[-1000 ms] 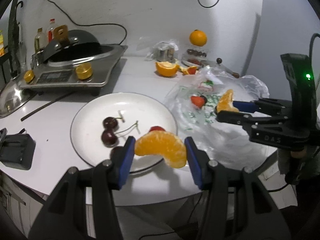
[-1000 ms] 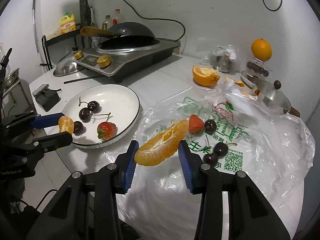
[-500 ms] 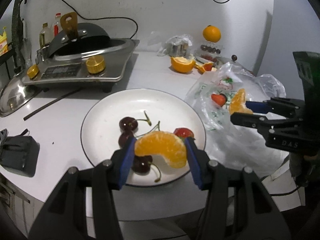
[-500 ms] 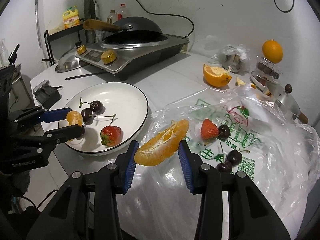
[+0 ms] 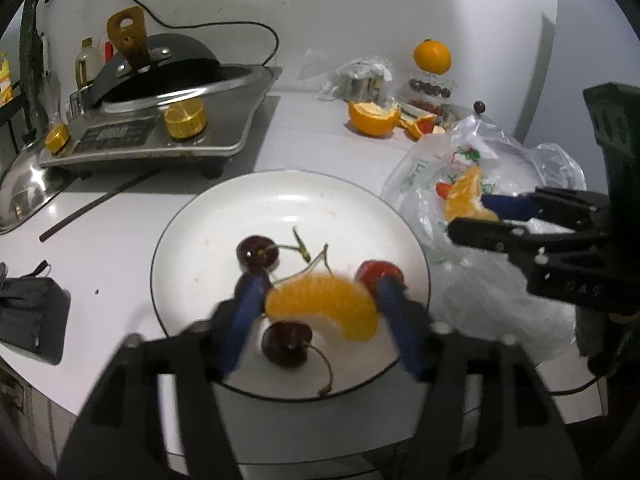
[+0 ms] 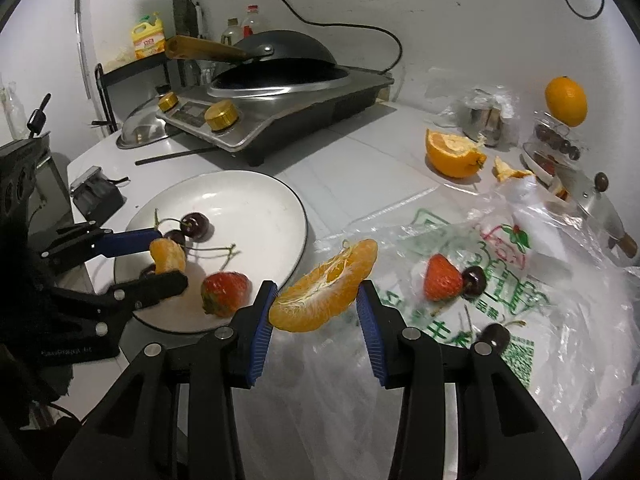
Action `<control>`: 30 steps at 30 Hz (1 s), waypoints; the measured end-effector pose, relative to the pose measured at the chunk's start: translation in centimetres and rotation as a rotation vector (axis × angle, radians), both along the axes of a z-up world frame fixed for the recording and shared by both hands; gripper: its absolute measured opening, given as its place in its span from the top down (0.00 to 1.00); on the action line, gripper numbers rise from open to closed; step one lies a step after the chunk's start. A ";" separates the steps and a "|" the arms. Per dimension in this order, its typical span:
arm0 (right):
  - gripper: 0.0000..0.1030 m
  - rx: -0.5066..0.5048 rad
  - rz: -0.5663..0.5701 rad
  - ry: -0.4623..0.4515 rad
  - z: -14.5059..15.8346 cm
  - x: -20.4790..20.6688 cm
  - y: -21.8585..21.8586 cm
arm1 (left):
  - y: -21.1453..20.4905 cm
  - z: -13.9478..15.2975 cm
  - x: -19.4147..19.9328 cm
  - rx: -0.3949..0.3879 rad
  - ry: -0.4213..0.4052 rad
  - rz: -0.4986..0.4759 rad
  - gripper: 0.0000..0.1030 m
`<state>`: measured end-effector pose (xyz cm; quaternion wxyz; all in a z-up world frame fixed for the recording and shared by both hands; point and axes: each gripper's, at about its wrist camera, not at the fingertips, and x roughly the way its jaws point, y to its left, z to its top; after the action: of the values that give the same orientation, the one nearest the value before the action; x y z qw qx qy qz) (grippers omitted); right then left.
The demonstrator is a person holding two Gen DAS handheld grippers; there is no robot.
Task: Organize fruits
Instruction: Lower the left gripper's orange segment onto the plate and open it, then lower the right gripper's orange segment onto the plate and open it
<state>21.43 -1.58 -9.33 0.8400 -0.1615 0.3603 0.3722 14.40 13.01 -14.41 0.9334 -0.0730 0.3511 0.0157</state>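
Left gripper (image 5: 320, 304): your jaws are opening over the white plate (image 5: 224, 216); the orange segment (image 5: 324, 306) sits between the blue pads, blurred, seemingly free of them and dropping.
Right gripper (image 6: 316, 308): you hold a second orange wedge (image 6: 326, 290) at a narrow opening, pinched at its ends, over the plastic bag (image 6: 520, 304) just beside the plate's rim.
Plate contents: two cherries (image 5: 258, 254), one strawberry (image 5: 378, 276); the dropping segment is above the near cherry (image 5: 286, 344).
Still on the bag: a strawberry (image 6: 440, 276) and two cherries (image 6: 474, 278).
Risk, left: the segment may land on the near cherry and roll it toward the near rim; your pads are close to the fruit, so pulling back low could drag a stem.
Risk, right: the wedge is soft and tilted; squeezing harder would burst it, and a loose hold could drop it on the bag.
Risk, both: your grippers are near each other at the plate; bringing the right one in too soon could knock them together.
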 end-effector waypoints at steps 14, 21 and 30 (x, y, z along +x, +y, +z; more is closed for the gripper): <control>0.58 -0.008 0.054 -0.008 0.2 -0.3 4.1 | 3.3 1.3 -1.7 -0.034 -0.065 0.042 0.27; 0.58 -0.025 0.069 0.007 -0.5 0.0 6.7 | 5.3 1.2 -2.3 -0.042 -0.071 0.075 0.27; 0.58 -0.062 0.063 0.044 -2.1 1.3 9.4 | 7.1 0.3 -2.4 -0.052 -0.057 0.096 0.27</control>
<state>22.69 7.85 -11.46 0.8144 -0.1906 0.3846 0.3906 12.00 20.15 -14.13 0.9389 -0.1142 0.3209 0.0491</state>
